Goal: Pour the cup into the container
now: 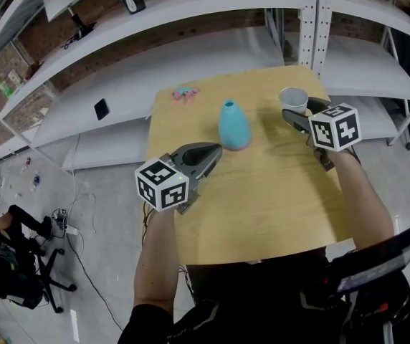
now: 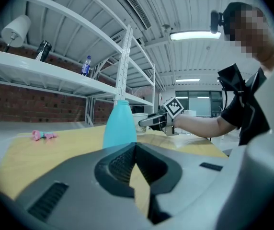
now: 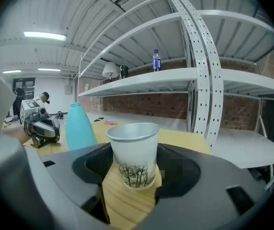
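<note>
A white paper cup (image 1: 293, 97) with a tree print stands upright at the far right of the wooden table (image 1: 262, 199). My right gripper (image 1: 298, 111) holds it from the near side. In the right gripper view the cup (image 3: 133, 162) fills the gap between the jaws, its base at the tabletop. I cannot see inside it. The teal narrow-necked container (image 1: 233, 126) stands upright mid-table, left of the cup. My left gripper (image 1: 214, 150) is shut and empty, low over the table, just short of the container (image 2: 119, 126).
A small pink and blue item (image 1: 184, 92) lies at the table's far left corner. White metal shelves (image 1: 191, 56) run behind and beside the table, with a dark phone-like slab (image 1: 101, 109) on one. Camera gear (image 1: 11, 264) sits on the floor at the left.
</note>
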Available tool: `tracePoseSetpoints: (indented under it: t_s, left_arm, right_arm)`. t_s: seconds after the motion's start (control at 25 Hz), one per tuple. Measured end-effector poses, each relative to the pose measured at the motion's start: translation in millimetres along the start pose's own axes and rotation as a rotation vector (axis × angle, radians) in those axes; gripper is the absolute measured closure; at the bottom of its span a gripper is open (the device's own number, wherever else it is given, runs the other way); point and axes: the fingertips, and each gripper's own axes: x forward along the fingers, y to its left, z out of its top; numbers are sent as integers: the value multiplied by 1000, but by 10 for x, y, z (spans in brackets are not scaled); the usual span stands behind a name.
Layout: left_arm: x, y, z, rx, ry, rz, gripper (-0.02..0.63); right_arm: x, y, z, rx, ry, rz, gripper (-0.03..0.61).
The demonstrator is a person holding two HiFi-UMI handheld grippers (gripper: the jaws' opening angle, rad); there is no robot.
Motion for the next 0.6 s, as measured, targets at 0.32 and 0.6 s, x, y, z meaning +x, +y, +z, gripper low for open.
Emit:
tracePoseSetpoints:
  t_s: [0.32, 0.6]
  left_arm:
    - [11, 2, -1, -3, 8, 1, 612]
    - [3, 16, -3, -3, 8, 2, 612]
  right_arm:
    - [65, -60, -149, 59, -2, 7, 293]
    - [83, -55, -167, 79, -8, 27, 293]
